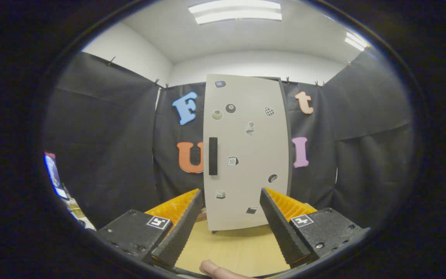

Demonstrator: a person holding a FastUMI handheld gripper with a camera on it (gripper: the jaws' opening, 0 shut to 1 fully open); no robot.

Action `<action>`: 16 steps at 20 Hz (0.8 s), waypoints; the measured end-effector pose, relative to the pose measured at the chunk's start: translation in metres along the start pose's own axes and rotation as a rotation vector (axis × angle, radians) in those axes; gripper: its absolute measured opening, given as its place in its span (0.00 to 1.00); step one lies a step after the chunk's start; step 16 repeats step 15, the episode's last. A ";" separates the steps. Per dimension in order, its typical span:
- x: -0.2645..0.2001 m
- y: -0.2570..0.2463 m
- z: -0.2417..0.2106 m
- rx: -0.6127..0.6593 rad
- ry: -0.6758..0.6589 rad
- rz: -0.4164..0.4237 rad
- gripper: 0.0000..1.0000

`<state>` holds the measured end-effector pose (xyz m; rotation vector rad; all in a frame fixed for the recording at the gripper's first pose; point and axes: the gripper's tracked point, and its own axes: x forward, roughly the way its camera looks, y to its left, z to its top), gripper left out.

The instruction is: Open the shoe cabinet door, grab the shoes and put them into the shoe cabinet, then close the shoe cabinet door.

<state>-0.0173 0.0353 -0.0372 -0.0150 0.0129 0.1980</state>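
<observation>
While the gripper [230, 207] hangs with fingers spread wide and empty, the tall white sticker-dotted shoe cabinet [246, 155] stands just beyond them, door closed.
Its black vertical handle [213, 156] sits on the door's left edge; a fingertip [213, 268] shows over the pale wooden table [230, 248].

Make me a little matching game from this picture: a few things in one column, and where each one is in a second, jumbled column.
Things
1. cabinet door
2. door handle
3. claw
4. fingertip

Places or states
A. dark bar near the door's left edge
B. open, holding nothing
C. low down on the wooden table, between the claw's fingers
D. shut, pale, dotted with stickers, straight ahead beyond the claw

Pairs: 1-D, 2-A, 3-B, 4-C
</observation>
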 end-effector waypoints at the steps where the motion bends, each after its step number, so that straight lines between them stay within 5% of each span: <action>1: -0.008 0.003 0.002 -0.002 -0.010 0.009 1.00; 16: -0.027 -0.028 -0.002 0.017 -0.066 -0.082 0.99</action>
